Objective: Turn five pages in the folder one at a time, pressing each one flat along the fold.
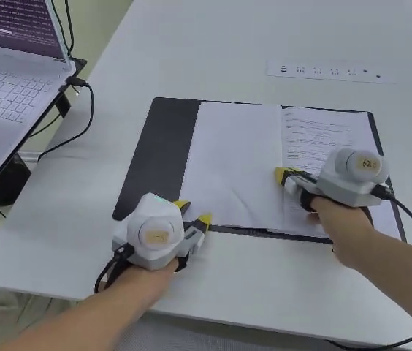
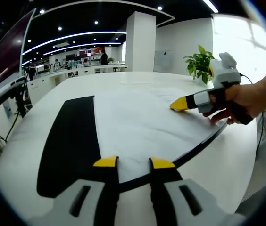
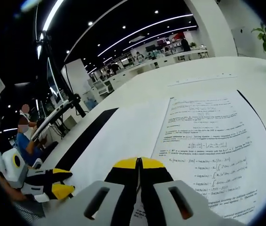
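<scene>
The right gripper (image 1: 282, 174) is clenched, its yellow tips tight together with nothing visible between them, and they rest right at the fold (image 1: 281, 139) of the open folder (image 1: 163, 150). The left gripper (image 1: 193, 212) is released, with a clear gap between its tips, and sits at the folder's near edge, just beside the bottom of the blank page (image 1: 235, 161). The folder lies open and flat on the white table (image 1: 213, 51). Its black cover shows as a broad strip on the left. A plain white sheet runs from that strip to the fold, and a printed page (image 1: 319, 135) of small dense text lies right of the fold. The sheets look thin, light and floppy, so I'd guess they crease easily and cling to one another. The best place to take hold seems to be the printed page's free outer edge, near its close corner, pinching only one sheet. The cover looks stiff enough to stay put. A laptop (image 1: 9, 80) sits well off to the folder's left.
</scene>
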Demonstrator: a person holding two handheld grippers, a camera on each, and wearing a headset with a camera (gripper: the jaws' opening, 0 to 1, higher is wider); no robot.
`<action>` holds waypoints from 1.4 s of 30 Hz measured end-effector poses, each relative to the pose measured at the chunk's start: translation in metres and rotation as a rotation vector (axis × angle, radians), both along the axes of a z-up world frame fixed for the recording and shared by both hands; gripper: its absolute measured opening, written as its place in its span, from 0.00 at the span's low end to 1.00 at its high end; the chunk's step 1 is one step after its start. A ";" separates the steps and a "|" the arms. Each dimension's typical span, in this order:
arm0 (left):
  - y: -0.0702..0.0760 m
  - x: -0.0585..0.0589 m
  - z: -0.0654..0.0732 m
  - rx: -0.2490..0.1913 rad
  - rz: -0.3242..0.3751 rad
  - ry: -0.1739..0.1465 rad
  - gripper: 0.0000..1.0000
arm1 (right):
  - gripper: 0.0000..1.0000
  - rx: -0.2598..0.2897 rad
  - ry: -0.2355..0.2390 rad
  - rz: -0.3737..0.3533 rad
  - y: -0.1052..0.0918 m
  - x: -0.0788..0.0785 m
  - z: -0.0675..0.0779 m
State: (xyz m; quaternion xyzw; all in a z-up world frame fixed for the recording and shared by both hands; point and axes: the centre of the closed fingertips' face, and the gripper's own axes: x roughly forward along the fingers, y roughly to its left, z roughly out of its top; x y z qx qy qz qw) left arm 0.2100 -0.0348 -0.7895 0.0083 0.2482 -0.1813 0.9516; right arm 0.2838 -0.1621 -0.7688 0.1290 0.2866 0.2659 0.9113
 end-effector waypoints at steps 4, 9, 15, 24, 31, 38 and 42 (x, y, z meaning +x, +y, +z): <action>0.000 0.000 0.001 0.002 -0.002 -0.002 0.24 | 0.00 0.009 0.020 0.008 0.000 -0.014 -0.002; 0.000 -0.001 0.001 0.001 -0.002 -0.005 0.24 | 0.00 -0.005 0.029 0.033 -0.001 -0.023 -0.006; 0.000 -0.001 0.001 0.001 -0.002 -0.006 0.24 | 0.00 -0.015 0.049 0.055 -0.002 -0.044 -0.010; 0.000 -0.002 0.002 0.005 -0.004 -0.002 0.24 | 0.00 0.009 0.102 0.061 -0.004 -0.077 -0.014; 0.000 -0.002 0.002 0.011 -0.009 0.000 0.24 | 0.00 0.043 0.154 0.054 -0.006 -0.094 -0.014; 0.000 -0.002 0.002 0.016 -0.016 0.015 0.24 | 0.00 0.056 0.215 0.083 -0.006 -0.121 -0.008; 0.000 -0.001 0.004 0.001 -0.014 0.043 0.24 | 0.00 0.046 0.227 0.072 -0.015 -0.136 0.005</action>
